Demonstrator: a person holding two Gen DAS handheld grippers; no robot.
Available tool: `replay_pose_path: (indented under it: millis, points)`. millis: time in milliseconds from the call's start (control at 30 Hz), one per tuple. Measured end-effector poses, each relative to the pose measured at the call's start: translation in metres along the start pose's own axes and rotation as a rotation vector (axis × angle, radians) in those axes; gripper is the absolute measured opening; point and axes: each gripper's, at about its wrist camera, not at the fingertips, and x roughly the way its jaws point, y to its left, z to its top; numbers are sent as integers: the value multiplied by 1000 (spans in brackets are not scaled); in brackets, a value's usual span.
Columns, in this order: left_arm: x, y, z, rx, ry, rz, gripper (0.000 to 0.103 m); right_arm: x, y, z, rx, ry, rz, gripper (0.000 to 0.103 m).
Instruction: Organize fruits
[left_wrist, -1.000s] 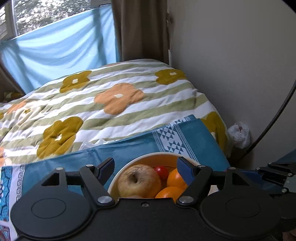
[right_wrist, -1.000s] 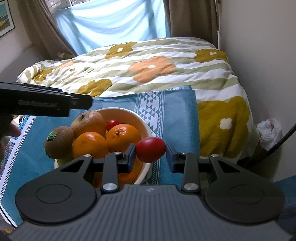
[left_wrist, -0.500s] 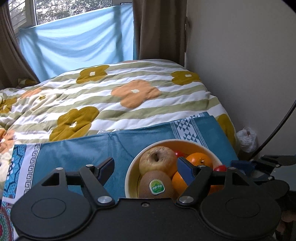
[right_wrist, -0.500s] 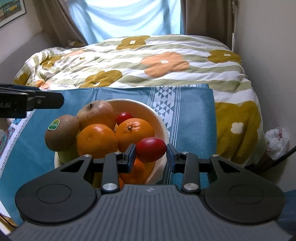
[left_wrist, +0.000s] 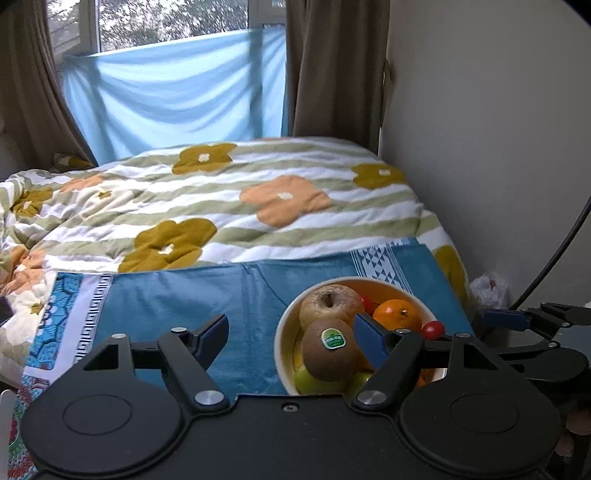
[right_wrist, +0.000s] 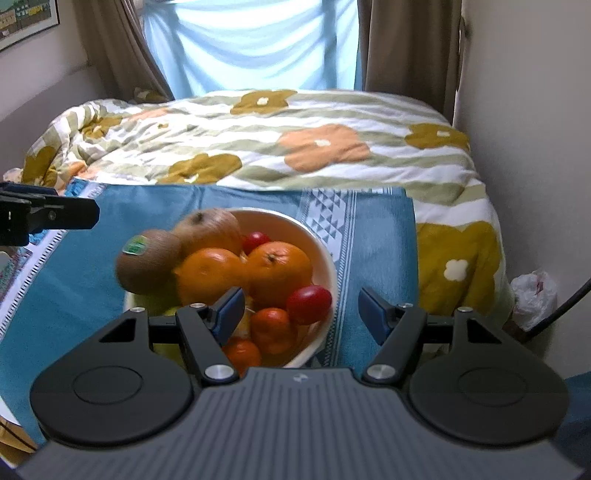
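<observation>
A white bowl (right_wrist: 325, 254) on a blue cloth (right_wrist: 373, 251) holds a brown apple (right_wrist: 208, 230), a kiwi with a green sticker (right_wrist: 147, 260), oranges (right_wrist: 279, 267), small mandarins and two red tomatoes. The nearer red tomato (right_wrist: 308, 300) lies in the bowl by its right rim. My right gripper (right_wrist: 301, 310) is open and empty just above that tomato. My left gripper (left_wrist: 290, 338) is open and empty, left of and above the bowl (left_wrist: 282, 332), with the kiwi (left_wrist: 328, 349) between its fingers' line of sight. The left gripper's tip shows in the right wrist view (right_wrist: 55, 214).
A flowered quilt (right_wrist: 295, 147) covers the bed behind the cloth. A wall stands close on the right, with a white plastic bag (right_wrist: 533, 295) and a black cable (left_wrist: 554, 254) at its foot. Curtains and a blue sheet hang at the window behind.
My right gripper opened and let the red tomato drop into the bowl by the right rim. Both grippers pulled back and up; the left one shifted left.
</observation>
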Motion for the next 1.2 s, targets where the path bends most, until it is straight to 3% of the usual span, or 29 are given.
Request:
replay_pose_path:
  millis: [333,567,633,700,767,833,1200]
  points:
    - [-92,43,-26,-26,-116,8,80,-83,70,5,-24,-67,-24,83]
    - [-146,74,-55,-34,-157,31,82,-142,126,-9,13,-126,-53,103]
    - [-159,83,-63,-33,-164,44,83,-157,139,-15,18,-149,-60,103]
    - [-168,88,-72,-29,-168,54,85,-170,151,-21,25,-161,-73,103]
    - [-175,93,-82,-22,-171,70,99,-179,160,-27,32,-169,-95,103]
    - [-182,96,-92,-13,-181,94,102,-186,169,-35,39,-179,-121,103]
    - [-199,110,-121,-30,-158,97,103,-195,187,-69,89,-105,-171,103]
